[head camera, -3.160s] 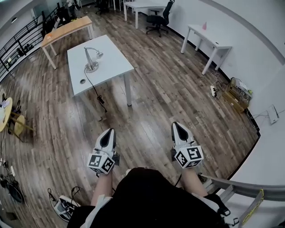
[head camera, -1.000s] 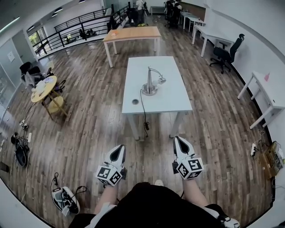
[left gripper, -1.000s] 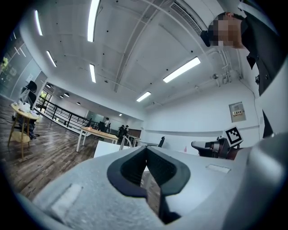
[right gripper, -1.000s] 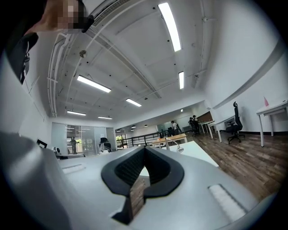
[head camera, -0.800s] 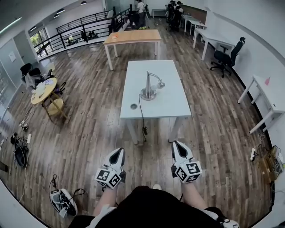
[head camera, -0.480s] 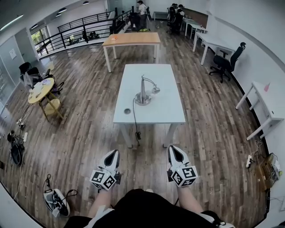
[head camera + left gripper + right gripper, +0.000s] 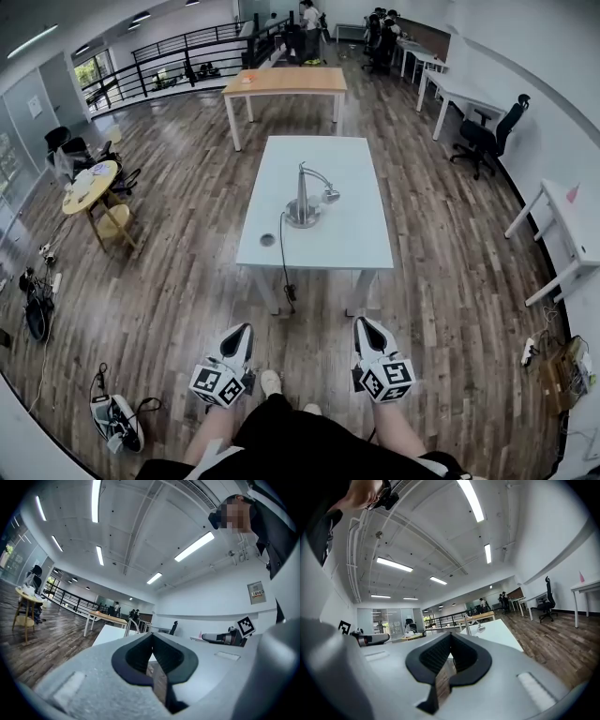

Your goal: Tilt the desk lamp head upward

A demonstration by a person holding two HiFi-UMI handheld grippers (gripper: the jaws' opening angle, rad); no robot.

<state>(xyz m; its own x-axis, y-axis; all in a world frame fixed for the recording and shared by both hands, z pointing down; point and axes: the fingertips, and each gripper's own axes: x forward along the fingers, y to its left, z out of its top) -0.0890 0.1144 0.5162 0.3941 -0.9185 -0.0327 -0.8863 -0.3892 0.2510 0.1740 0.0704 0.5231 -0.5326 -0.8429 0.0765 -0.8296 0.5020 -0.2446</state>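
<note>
Head view: lamp (image 7: 305,199) stands upright near the middle of the white tabletop (image 7: 352,239), on its round base. Its head (image 7: 331,196) sits at the end of a curved neck, off to the right of the stem and facing down. Cord (image 7: 284,258) runs from the base over the near edge to the floor. A small round hole (image 7: 268,240) lies just left of the cord.

Left claw (image 7: 240,330) and right claw (image 7: 366,324) are side by side low in frame, over wood floor. Both point at the tabletop and are well short of its near edge.

Left gripper view: jaws closed together, nothing between them.

Right gripper view: the same, jaws closed and empty (lamp shows small beyond the tips). Neither claw touches the lamp.

Shoes (image 7: 117,422) lie on the floor, lower left.
</note>
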